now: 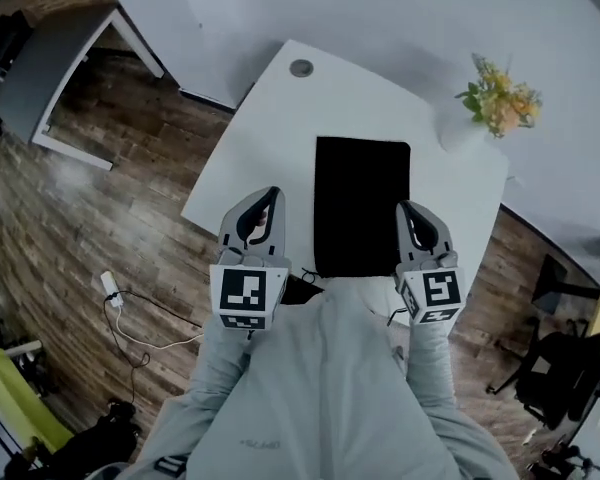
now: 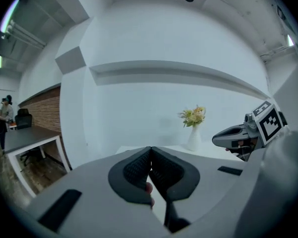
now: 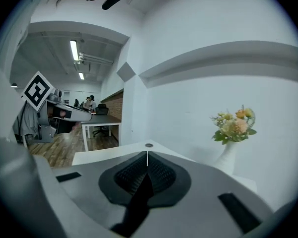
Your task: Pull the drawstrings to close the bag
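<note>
A flat black bag (image 1: 361, 206) lies on the white table (image 1: 270, 138), its near edge by the person's chest. I cannot make out its drawstrings. My left gripper (image 1: 273, 196) hovers just left of the bag, shut with nothing between its jaws. To the bag's right, my right gripper (image 1: 404, 208) is likewise shut and empty. In the left gripper view the left gripper (image 2: 151, 150) has its pads pressed together, and the right gripper (image 2: 238, 133) shows at the right. In the right gripper view the right gripper (image 3: 147, 155) has its pads meeting, and the bag is hidden in both gripper views.
A white vase of yellow flowers (image 1: 500, 98) stands at the table's far right corner. A round cable grommet (image 1: 301, 68) sits at the far left corner. A grey desk (image 1: 50, 68) stands over the wooden floor to the left, and cables (image 1: 140, 318) lie on the floor.
</note>
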The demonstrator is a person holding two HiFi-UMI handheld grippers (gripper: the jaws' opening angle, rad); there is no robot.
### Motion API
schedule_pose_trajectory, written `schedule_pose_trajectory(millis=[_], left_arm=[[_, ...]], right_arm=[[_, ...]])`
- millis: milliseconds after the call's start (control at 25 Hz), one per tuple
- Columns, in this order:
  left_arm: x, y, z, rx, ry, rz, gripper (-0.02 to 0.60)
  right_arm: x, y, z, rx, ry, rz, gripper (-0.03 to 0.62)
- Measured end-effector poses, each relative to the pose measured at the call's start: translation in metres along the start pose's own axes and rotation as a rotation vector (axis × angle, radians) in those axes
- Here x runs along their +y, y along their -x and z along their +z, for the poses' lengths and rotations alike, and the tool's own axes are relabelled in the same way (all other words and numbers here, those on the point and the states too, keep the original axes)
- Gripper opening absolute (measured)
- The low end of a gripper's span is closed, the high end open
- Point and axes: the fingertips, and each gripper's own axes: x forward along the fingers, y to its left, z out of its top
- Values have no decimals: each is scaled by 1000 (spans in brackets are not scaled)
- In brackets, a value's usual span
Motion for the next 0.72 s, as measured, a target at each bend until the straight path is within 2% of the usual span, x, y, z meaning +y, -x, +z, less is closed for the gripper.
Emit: schedule_pose_trajectory(millis=[200,520,720], left_arm=[[-32,-34,7,17,-45,-177,26],[-58,-56,-1,67,-104,-418,26],[-60,-61,-9,90,-129,-492,25]], right_arm=[[-32,32,-18,41,-62,-178,23],[-40,72,-43,123,-142,-408,23],[-32,87,-54,159,-184,-491,23]])
